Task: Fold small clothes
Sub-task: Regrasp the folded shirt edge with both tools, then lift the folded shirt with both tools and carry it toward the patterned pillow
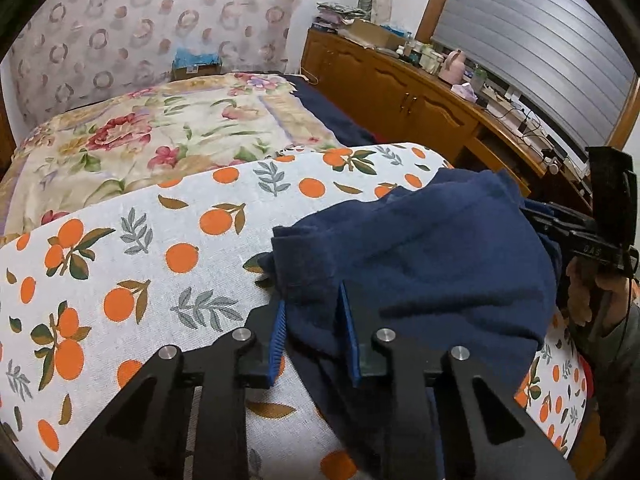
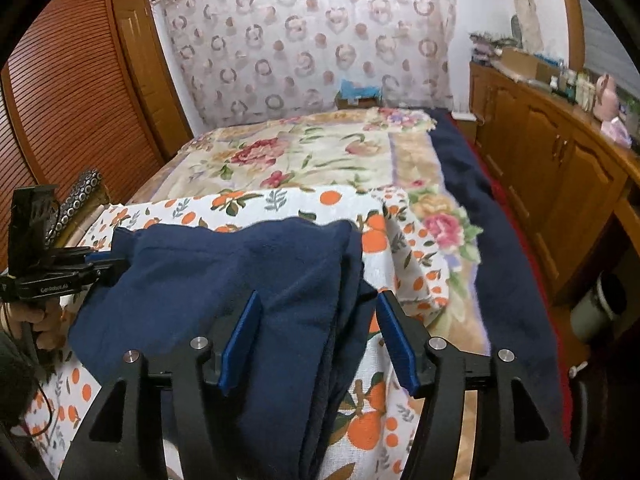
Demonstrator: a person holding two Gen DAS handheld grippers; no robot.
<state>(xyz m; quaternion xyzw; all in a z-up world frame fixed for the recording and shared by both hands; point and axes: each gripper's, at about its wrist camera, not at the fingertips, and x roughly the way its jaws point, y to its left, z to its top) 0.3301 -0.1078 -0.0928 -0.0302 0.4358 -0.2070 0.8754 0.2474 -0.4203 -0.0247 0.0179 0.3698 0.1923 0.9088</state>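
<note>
The navy garment (image 1: 420, 264) lies bunched on the orange-print cloth (image 1: 132, 248) spread over the near end of the bed, its right side hanging toward the cloth's edge. The left gripper (image 1: 312, 320) has its blue pads a narrow gap apart with a fold of the garment's near-left corner between them; from the right wrist view it seems clamped on that corner. The right gripper (image 2: 318, 320) stands with its fingers wide, the left pad (image 2: 240, 340) resting on the fabric and the right one off it above the cloth, gripping nothing.

Behind the cloth lies a floral blanket (image 1: 160, 132), beside it a dark blue cover (image 2: 500, 240). A cardboard box (image 2: 358, 94) with something blue in it sits at the bed's head. A cluttered wooden cabinet (image 1: 400, 92) runs along the right, leaving a narrow aisle.
</note>
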